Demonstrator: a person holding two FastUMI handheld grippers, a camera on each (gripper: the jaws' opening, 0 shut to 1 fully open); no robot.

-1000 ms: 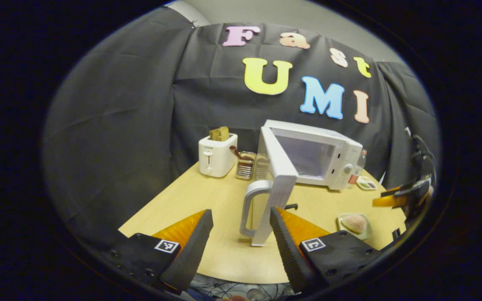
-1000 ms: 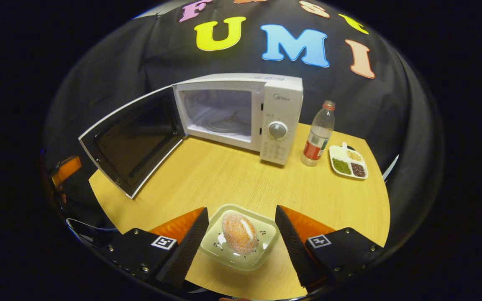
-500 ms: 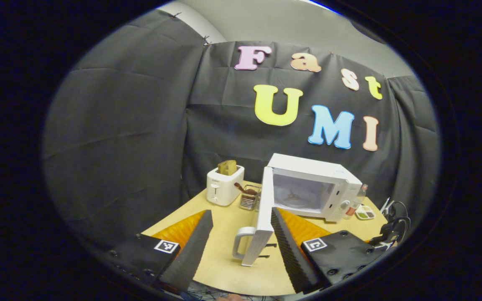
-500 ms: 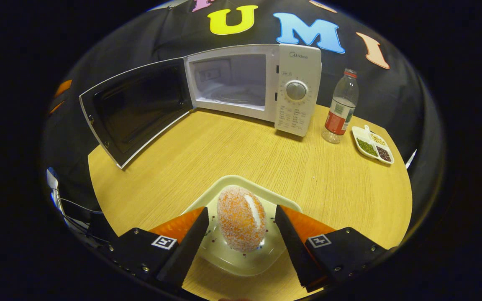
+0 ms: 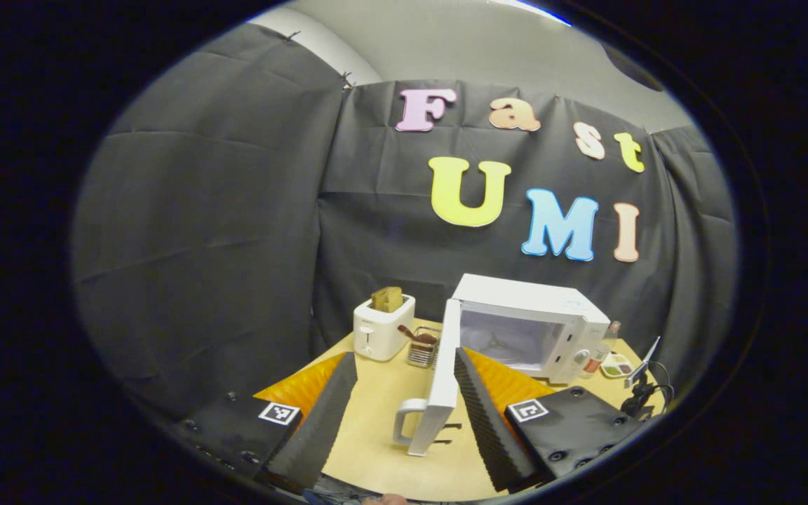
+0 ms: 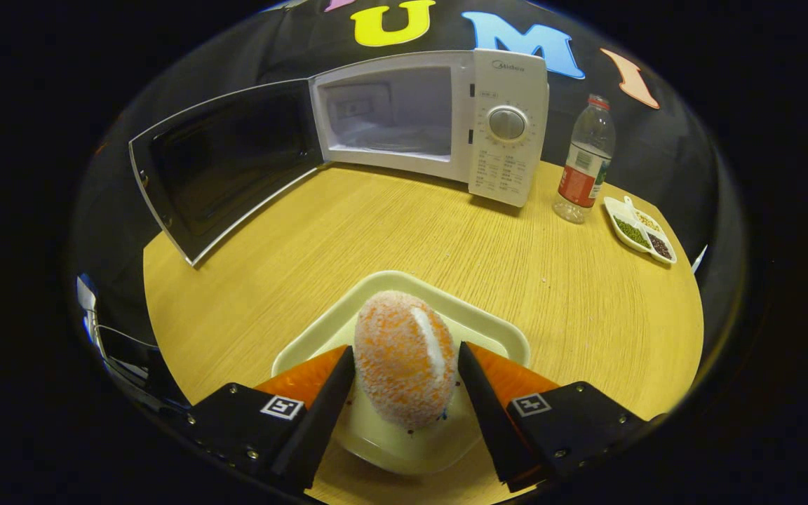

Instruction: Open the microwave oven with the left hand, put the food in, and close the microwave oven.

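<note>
1. Your left gripper (image 5: 404, 414) has pulled back from the microwave (image 5: 527, 330) over the last second. Its fingers stand apart, holding nothing. The door (image 5: 435, 393) stands wide open between them, farther off, handle (image 5: 407, 421) untouched. Opening step reads as done.
2. Your right gripper (image 6: 404, 400) has come down onto the food (image 6: 404, 368), which looked smaller and farther a second ago.
3. The food, an orange sugared bun, sits on a pale plate (image 6: 495, 330) on the counter (image 6: 390, 231), near its front edge, well apart from the microwave.
4. Right fingers apart, one on each side of the bun, very near it; contact on either side cannot be told. Not yet clamped.
5. Judgement: close on the bun next; the cavity (image 6: 393, 112) is open and ready.
</note>
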